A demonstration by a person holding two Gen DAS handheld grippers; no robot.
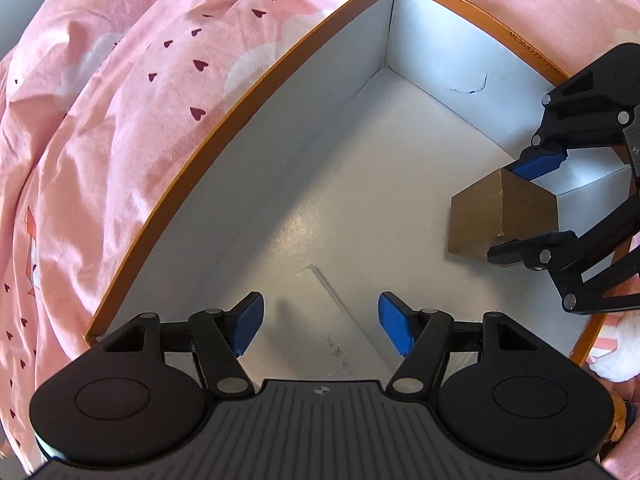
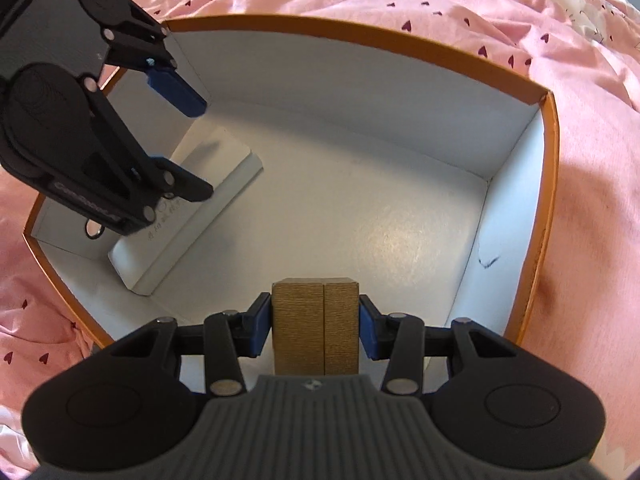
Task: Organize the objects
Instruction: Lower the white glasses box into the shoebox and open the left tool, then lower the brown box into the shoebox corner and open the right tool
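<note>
Block held inside the box
Right tongs (image 2: 316, 322) grip the block (image 2: 315, 328) low in frame; left tongs (image 1: 320, 328) gape empty over the box (image 1: 256, 96).

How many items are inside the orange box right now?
2: a flat white box lying in one corner under the open left hand-held gripper, and a brown box gripped by the right hand-held gripper. The grippers hide some floor.
</note>
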